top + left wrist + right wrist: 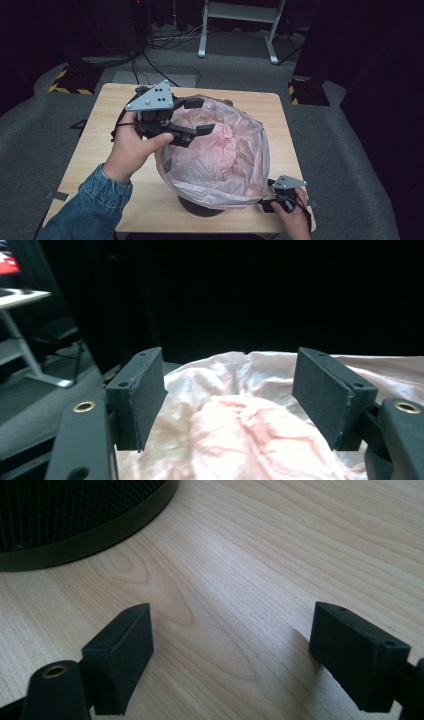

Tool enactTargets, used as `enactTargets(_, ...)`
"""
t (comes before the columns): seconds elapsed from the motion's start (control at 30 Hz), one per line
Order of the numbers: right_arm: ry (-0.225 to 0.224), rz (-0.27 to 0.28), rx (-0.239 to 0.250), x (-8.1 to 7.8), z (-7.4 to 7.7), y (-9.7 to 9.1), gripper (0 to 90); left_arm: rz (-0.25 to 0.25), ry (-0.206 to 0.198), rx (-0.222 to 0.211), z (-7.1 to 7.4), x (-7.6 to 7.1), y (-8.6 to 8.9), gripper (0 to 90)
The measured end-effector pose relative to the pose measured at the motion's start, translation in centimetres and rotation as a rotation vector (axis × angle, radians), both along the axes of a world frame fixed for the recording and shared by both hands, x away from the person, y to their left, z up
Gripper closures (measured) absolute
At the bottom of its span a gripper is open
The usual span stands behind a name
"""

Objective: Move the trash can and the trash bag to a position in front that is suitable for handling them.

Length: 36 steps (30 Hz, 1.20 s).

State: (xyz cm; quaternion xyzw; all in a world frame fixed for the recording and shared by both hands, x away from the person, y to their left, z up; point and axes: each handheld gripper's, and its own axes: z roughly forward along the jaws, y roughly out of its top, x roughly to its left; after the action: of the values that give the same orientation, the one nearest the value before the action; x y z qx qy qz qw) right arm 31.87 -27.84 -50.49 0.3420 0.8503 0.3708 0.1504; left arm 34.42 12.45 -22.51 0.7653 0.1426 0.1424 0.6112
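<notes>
High view: wooden table [95,150]; a black mesh bin [200,206] lined with a pink plastic bag [220,150] stands near its front edge. Left gripper [199,116], jaws apart, hovers over the bag's left rim. Right gripper [265,204] sits low at the bin's right, on the table.

Left gripper view: jaws spread wide, crumpled pink bag [240,430] below, nothing held.

Right gripper view: jaws wide apart above bare wood [280,545]; bin base [85,535] at upper left.

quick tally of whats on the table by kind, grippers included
pink plastic bag: 1
black mesh bin: 1
grippers: 2, left gripper at the bag's rim, right gripper over bare wooden table
total: 4
</notes>
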Motion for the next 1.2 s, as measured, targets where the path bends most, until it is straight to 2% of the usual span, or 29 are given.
enactTargets(0.13,0.001,0.000,0.000,0.0,0.0,0.0,17.6,0.040,-0.010,0.010,0.2,-0.1,1.0,28.9)
enactTargets(0.3,0.001,0.000,0.000,0.0,0.0,0.0,17.6,0.080,-0.018,0.048,-0.1,-0.2,2.1,28.6)
enactTargets(0.5,0.001,0.000,0.000,0.0,0.0,0.0,17.6,0.127,0.002,0.064,-1.0,0.1,3.5,28.6)
enactTargets(0.7,0.000,0.000,0.000,0.0,0.0,0.0,17.6,0.144,0.027,0.078,-2.1,0.3,4.6,28.7)
enactTargets(1.07,0.001,0.000,0.000,0.0,0.0,0.0,17.5,0.203,0.040,0.115,-3.8,-0.5,7.2,29.0)
enactTargets(1.2,0.001,-0.001,0.000,0.0,0.0,0.0,17.6,0.196,0.054,0.095,-3.8,-0.6,7.6,29.3)
